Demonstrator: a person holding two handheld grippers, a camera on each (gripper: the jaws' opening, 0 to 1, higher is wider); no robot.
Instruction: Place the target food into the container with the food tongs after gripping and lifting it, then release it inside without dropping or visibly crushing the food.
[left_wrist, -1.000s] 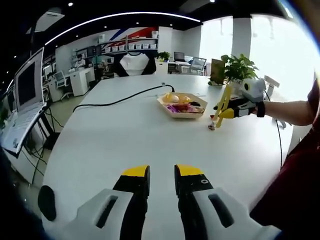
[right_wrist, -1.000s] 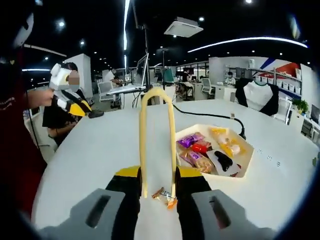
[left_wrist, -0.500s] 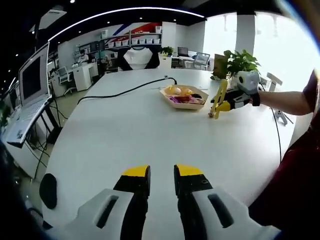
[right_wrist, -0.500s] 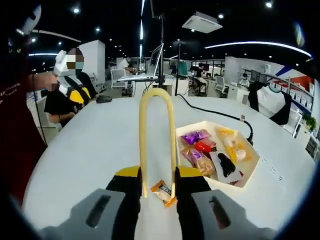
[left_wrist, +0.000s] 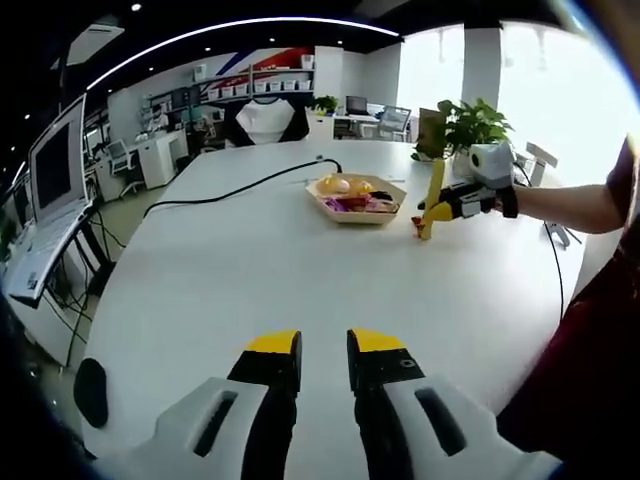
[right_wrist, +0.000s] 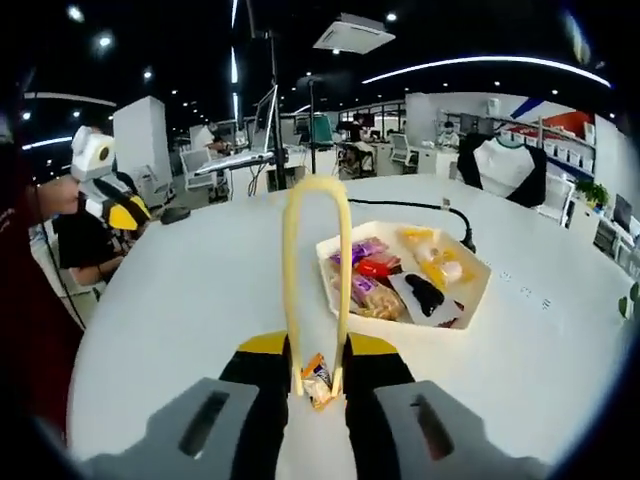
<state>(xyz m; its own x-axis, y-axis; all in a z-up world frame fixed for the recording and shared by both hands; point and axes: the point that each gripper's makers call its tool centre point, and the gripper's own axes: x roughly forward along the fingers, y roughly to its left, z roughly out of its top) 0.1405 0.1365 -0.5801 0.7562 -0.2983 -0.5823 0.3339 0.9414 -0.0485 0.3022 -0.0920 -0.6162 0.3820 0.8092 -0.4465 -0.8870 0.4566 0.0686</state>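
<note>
- The right gripper (right_wrist: 316, 375) has its jaws pressed in on a pair of yellow food tongs (right_wrist: 316, 270), which loop up and away from it.
- Pinched between the tong tips, low in the right gripper view, is a small wrapped snack (right_wrist: 318, 379) in an orange and white wrapper. It seems to hang just above the white table (right_wrist: 180, 300), though contact cannot be ruled out.
- The container (right_wrist: 478, 290), a shallow pale tray already holding several wrapped snacks, sits on the table ahead of the tongs and to their right, near but apart from them.
- Judging by this, the next move is forward and to the right, carrying the snack over the tray's near rim.
- In the left gripper view, the right gripper (left_wrist: 447, 203) and the tongs (left_wrist: 431, 205) stand just beside the tray (left_wrist: 352, 211), on its right.
- The left gripper (left_wrist: 323, 345) is far back from the tray, holding nothing, its jaws a narrow gap apart.
- The right hand is much the nearer to the tray.
</note>
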